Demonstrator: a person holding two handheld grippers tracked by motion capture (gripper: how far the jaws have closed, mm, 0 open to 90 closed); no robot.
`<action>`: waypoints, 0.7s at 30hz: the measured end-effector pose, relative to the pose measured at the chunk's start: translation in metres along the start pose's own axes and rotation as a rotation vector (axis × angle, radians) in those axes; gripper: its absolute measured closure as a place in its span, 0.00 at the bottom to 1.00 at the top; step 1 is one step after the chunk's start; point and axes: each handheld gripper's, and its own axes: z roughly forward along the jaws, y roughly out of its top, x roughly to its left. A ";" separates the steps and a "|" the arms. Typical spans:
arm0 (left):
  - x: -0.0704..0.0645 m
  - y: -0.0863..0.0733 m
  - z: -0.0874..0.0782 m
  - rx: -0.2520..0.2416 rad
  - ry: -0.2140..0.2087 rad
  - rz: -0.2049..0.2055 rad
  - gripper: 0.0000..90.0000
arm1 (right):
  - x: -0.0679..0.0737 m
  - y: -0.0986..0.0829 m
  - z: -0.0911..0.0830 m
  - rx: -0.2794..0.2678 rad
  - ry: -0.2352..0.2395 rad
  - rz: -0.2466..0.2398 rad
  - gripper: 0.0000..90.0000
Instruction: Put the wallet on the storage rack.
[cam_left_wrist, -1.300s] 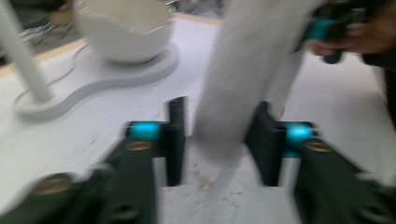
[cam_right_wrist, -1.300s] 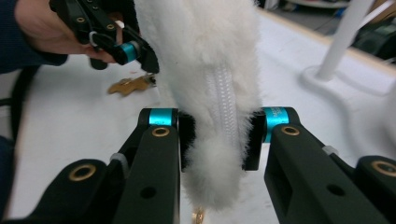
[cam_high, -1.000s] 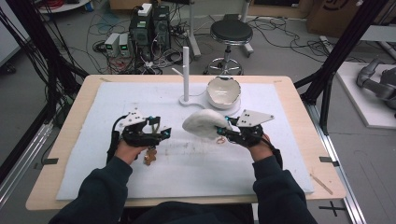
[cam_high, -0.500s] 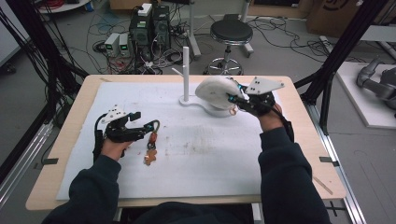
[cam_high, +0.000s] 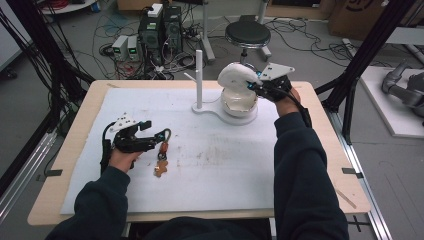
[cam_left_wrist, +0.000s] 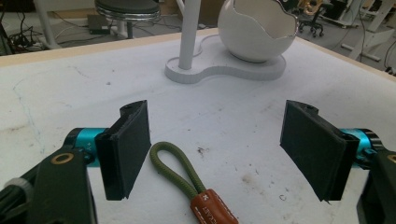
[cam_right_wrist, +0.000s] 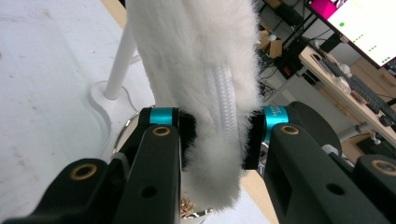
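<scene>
A white furry pouch (cam_high: 235, 75) with a white zipper (cam_right_wrist: 224, 121) hangs in my right gripper (cam_high: 255, 85), which is shut on it just above the white egg-shaped bowl (cam_high: 239, 100). The bowl (cam_left_wrist: 259, 30) has a jagged open rim and stands on a white base (cam_left_wrist: 224, 70) beside a white post (cam_high: 198, 80). Low at the left of the mat, my left gripper (cam_high: 152, 137) is open. A key strap with an olive cord loop (cam_left_wrist: 175, 168) and a brown leather tab (cam_left_wrist: 210, 207) lies between its jaws, untouched. In the high view the key strap (cam_high: 162, 152) lies just right of that gripper.
A white mat (cam_high: 210, 150) covers most of the wooden table (cam_high: 320, 150). Beyond the far edge stand a round stool (cam_high: 248, 35), electronic boxes and cables on the floor. Black frame posts (cam_high: 370, 50) rise at both sides.
My right gripper has carried the furry pouch from the mat's middle up and back to above the egg bowl. My left gripper has slid left and a bit nearer, leaving the key strap on the mat.
</scene>
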 end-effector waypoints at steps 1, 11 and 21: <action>0.000 0.000 0.000 0.002 -0.002 0.000 0.27 | 0.000 -0.001 0.003 0.006 0.002 -0.004 0.84; 0.000 -0.002 0.000 0.011 -0.007 -0.006 0.27 | -0.002 -0.009 0.030 0.046 0.022 -0.048 0.84; 0.001 -0.004 -0.001 0.012 -0.009 -0.023 0.27 | 0.003 -0.032 0.035 0.185 0.028 -0.174 0.83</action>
